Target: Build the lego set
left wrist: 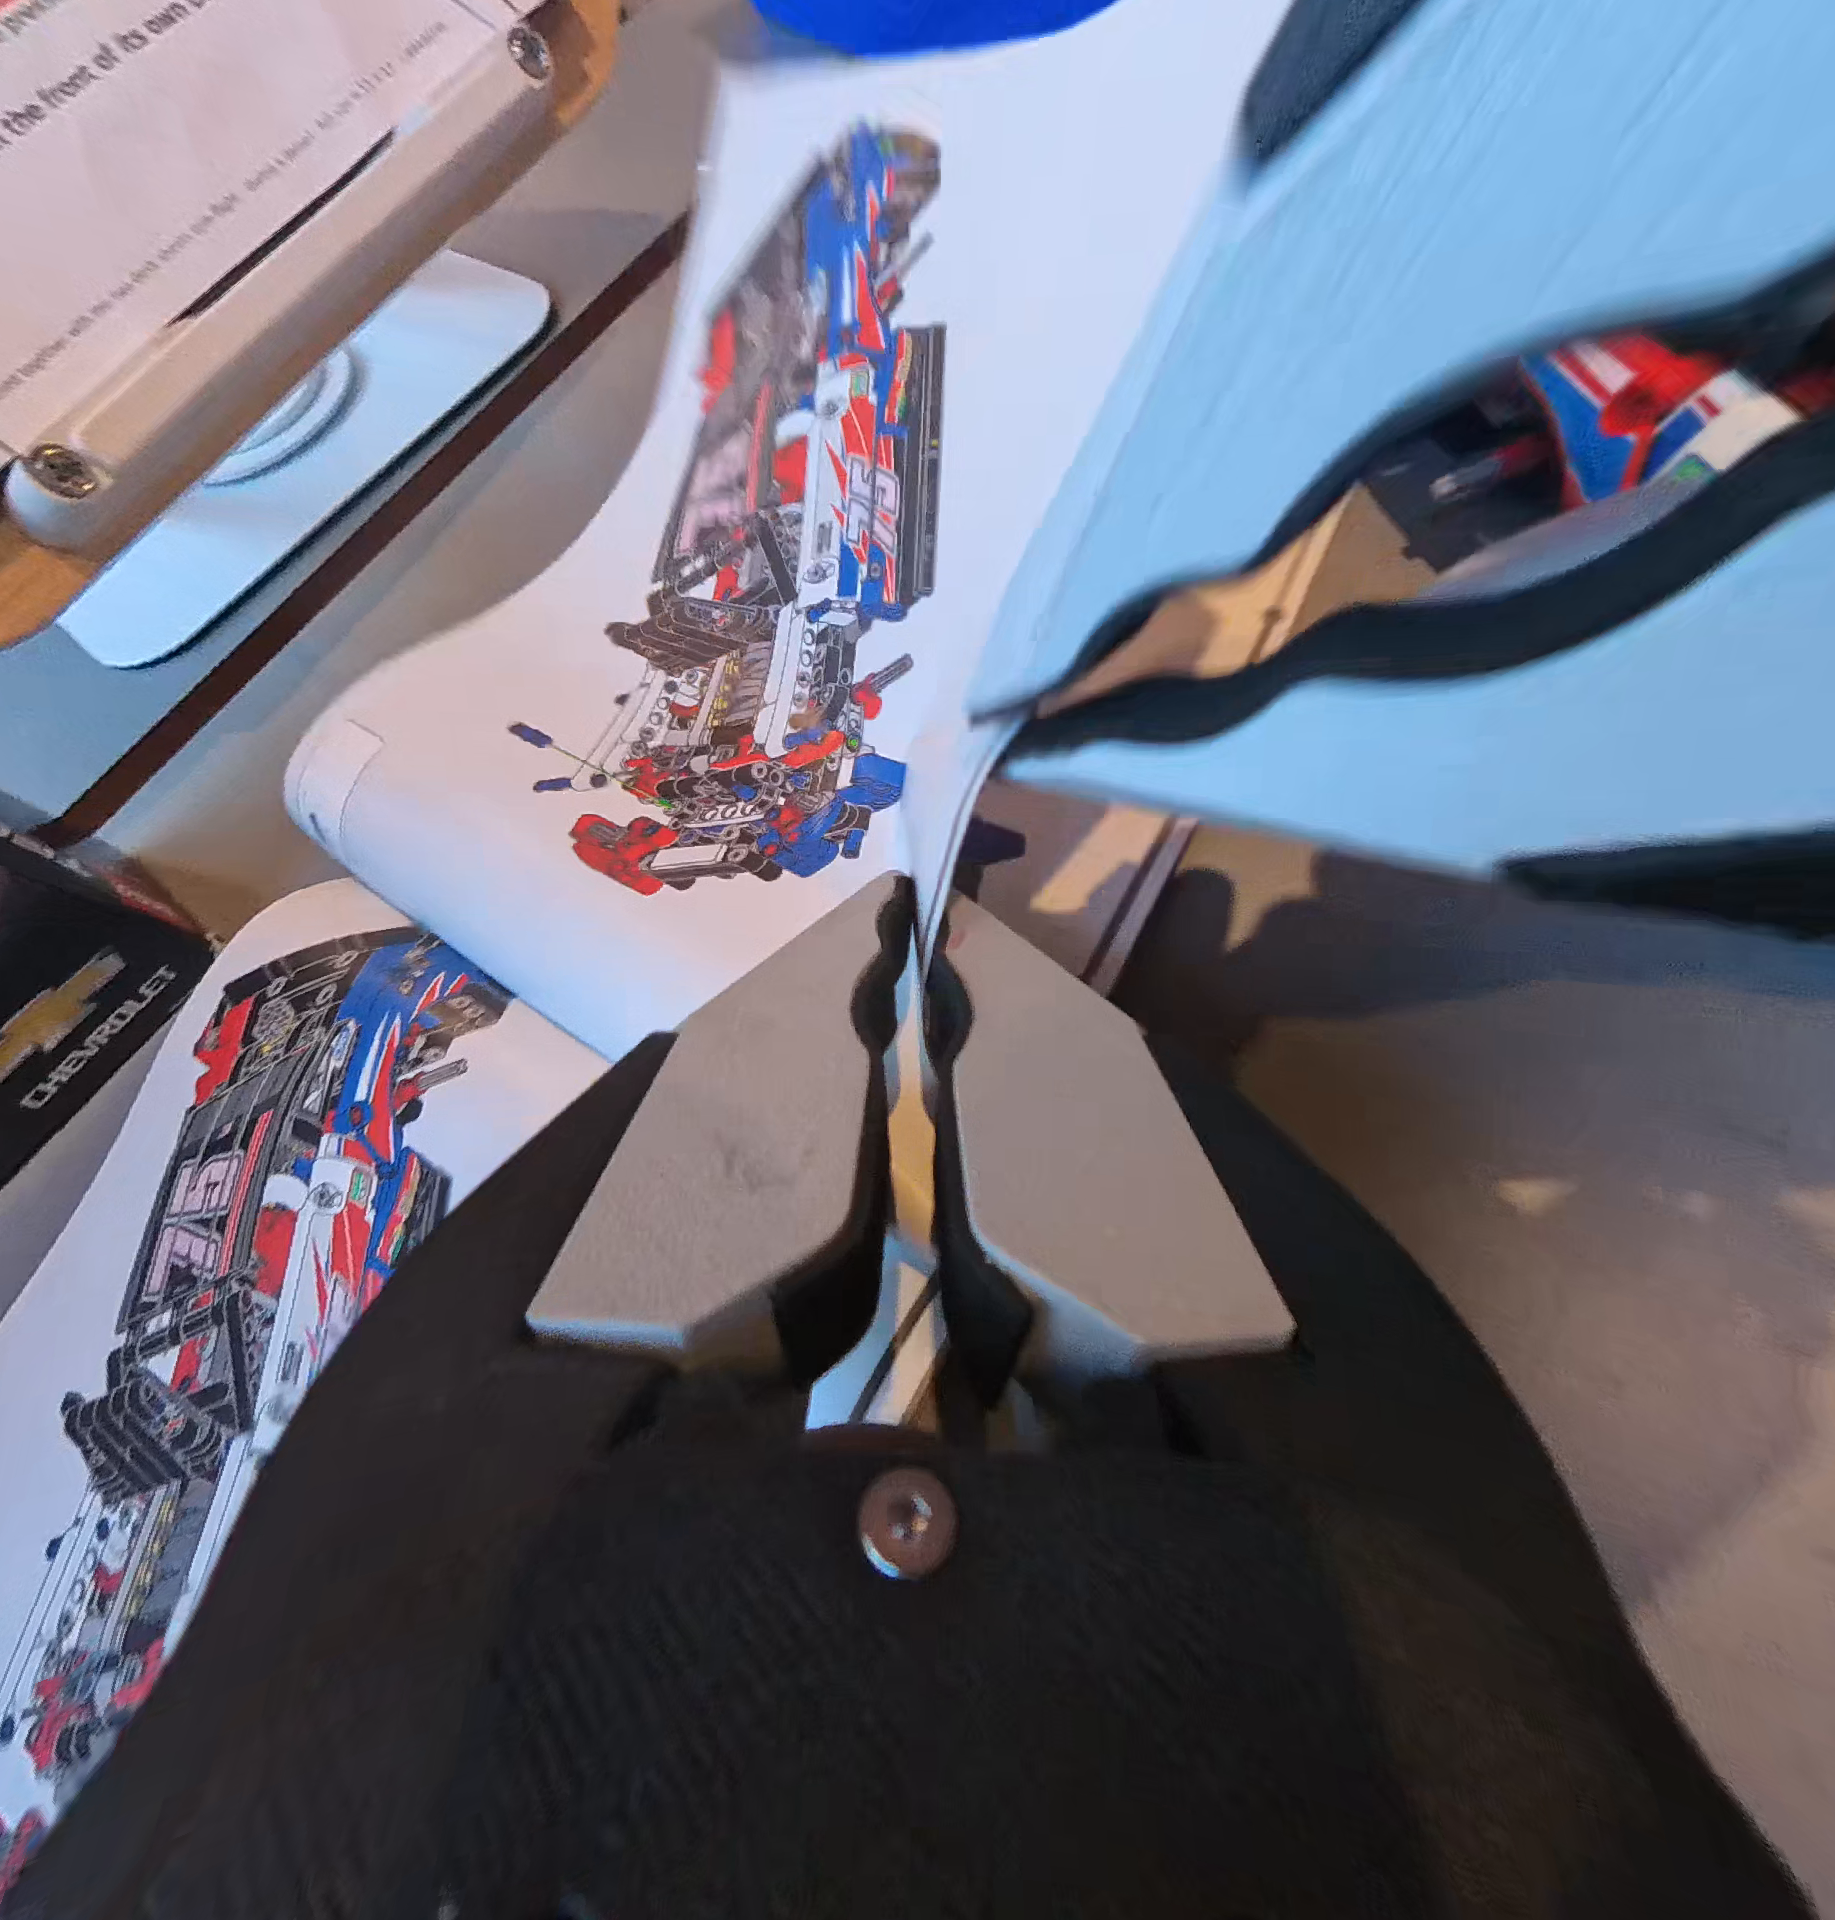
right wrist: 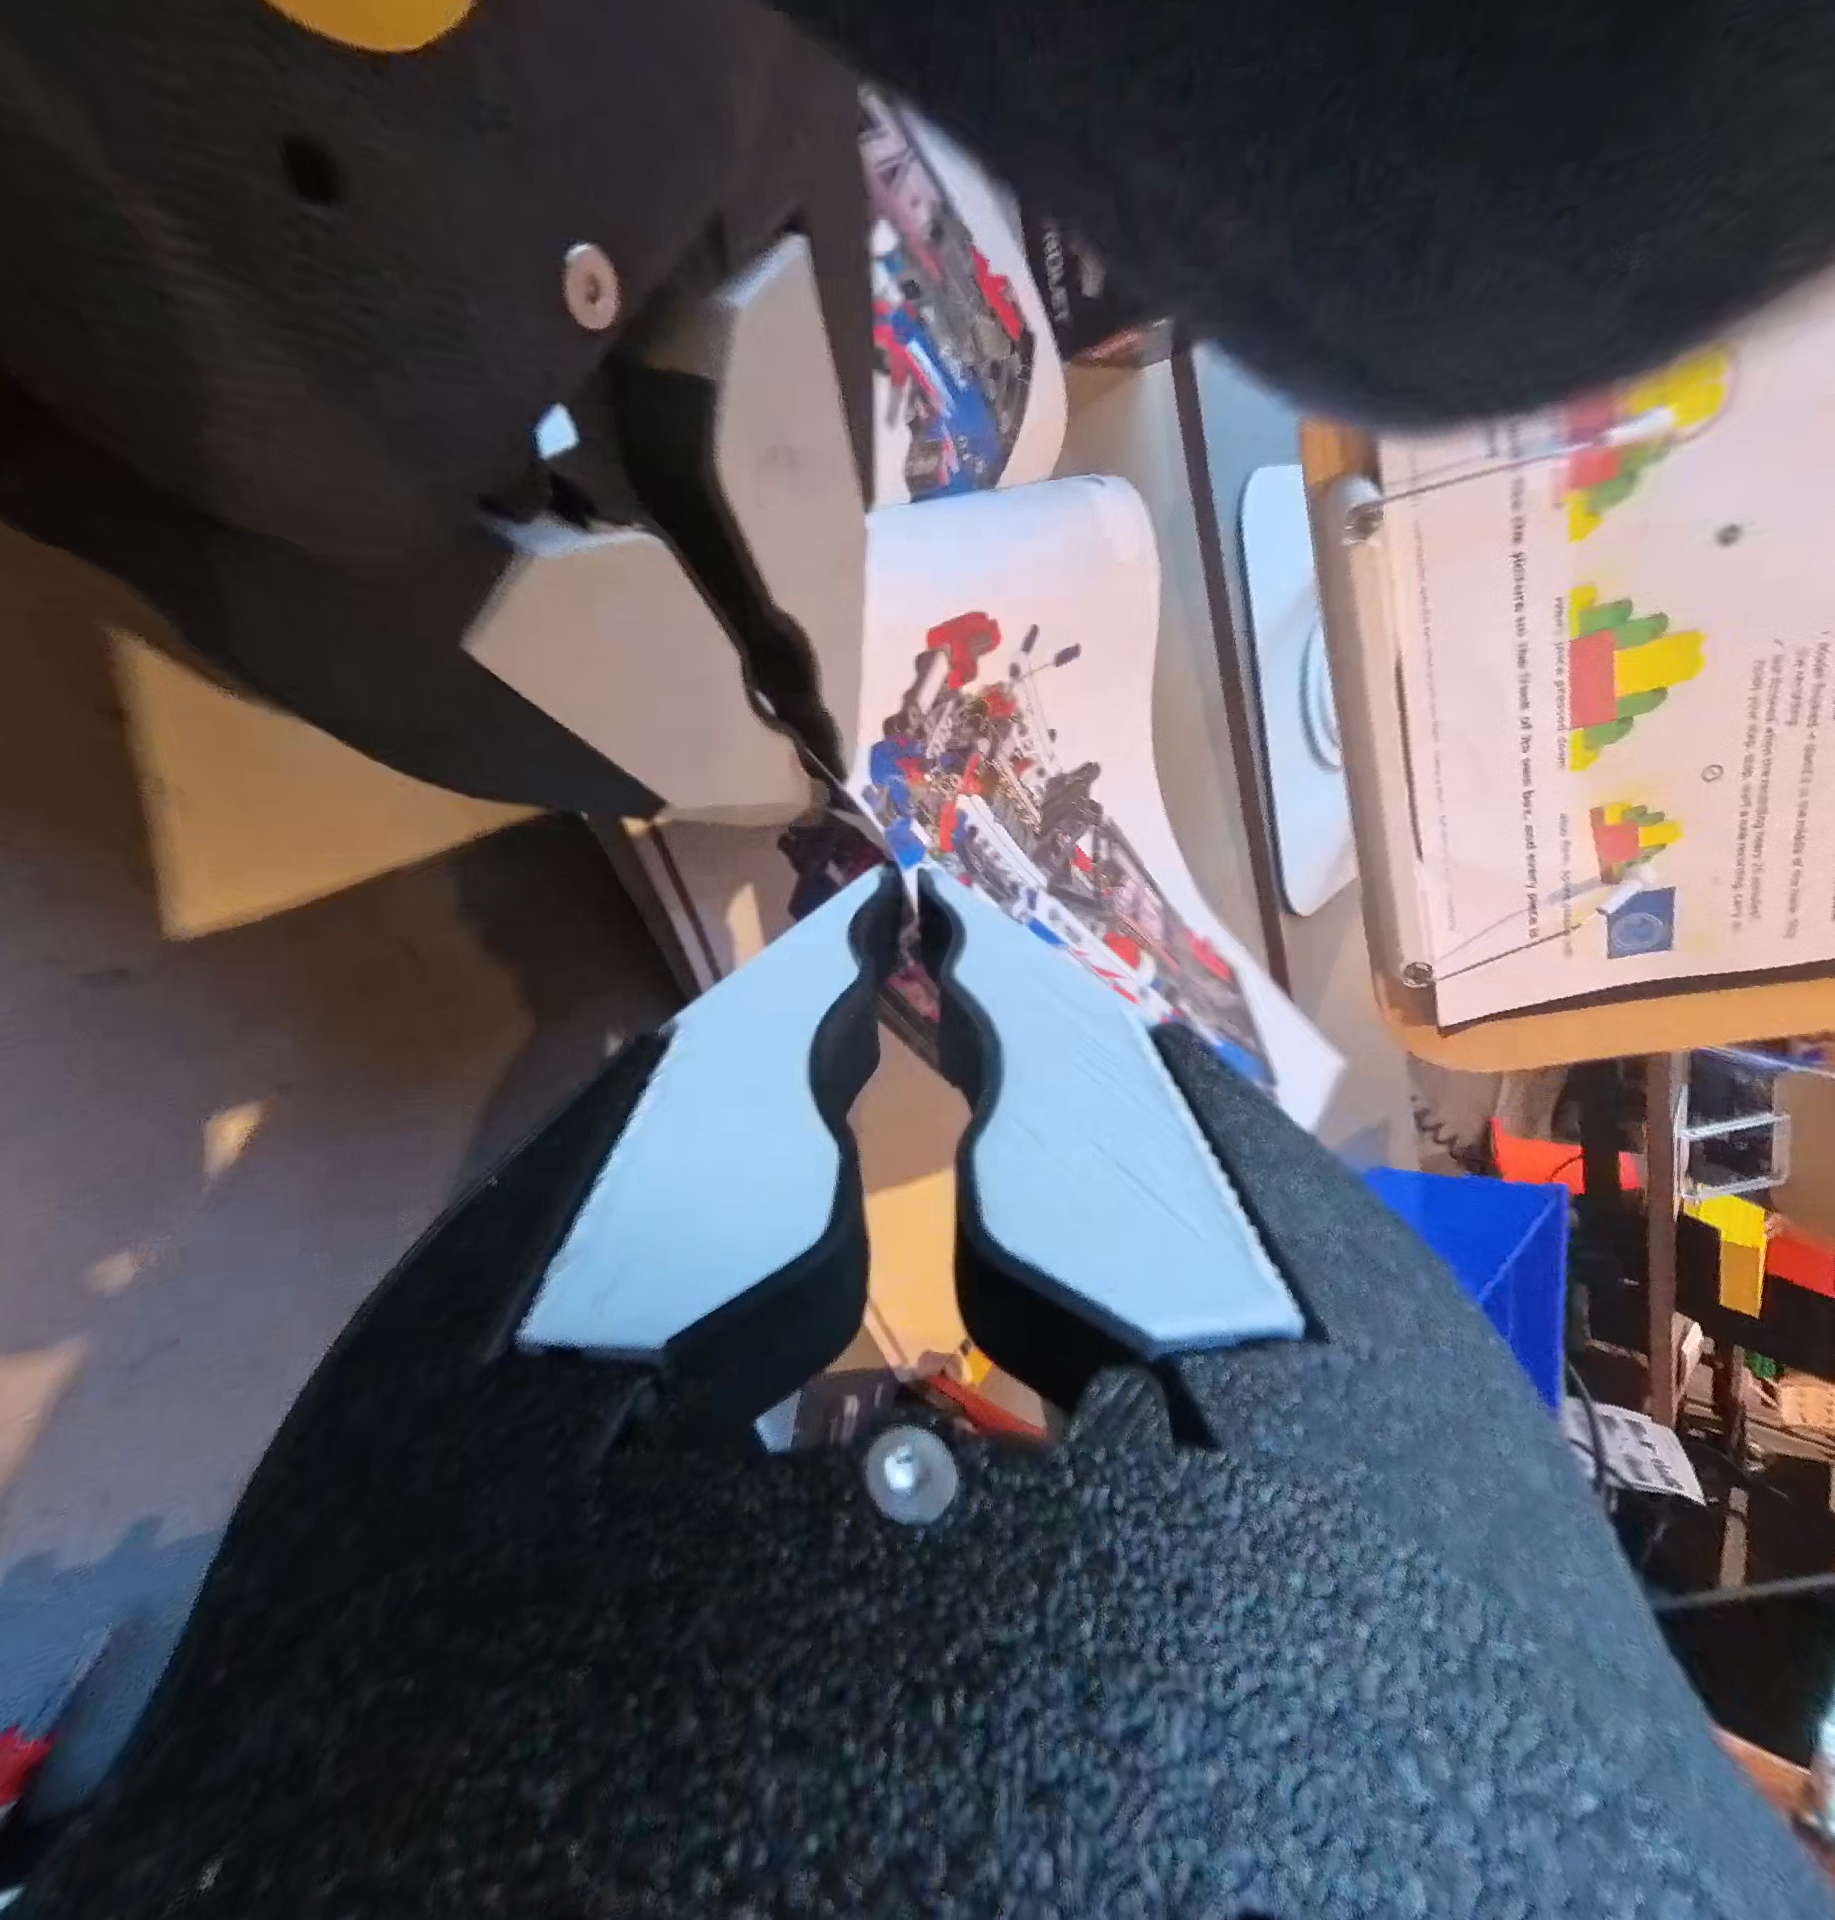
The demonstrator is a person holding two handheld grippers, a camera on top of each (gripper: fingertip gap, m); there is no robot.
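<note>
Nearest the left wrist camera, the left gripper (left wrist: 911,914) is closed on the edge of a page of the instruction booklet (left wrist: 622,582), the thin sheet pinched between its tips. Printed car diagrams in red, blue and white cover the pages, which curl upward above the table (left wrist: 1515,1195). A black box (left wrist: 51,997) lies at the booklet's left. In the right wrist view, the right gripper (right wrist: 905,883) has its tips nearly together around the same page edge, just beside the left one; whether they truly clamp it cannot be told. Toward the table's far right edge stands a board with a printed sheet (right wrist: 1619,665), and a blue bin (right wrist: 1484,1268) sits below it.
</note>
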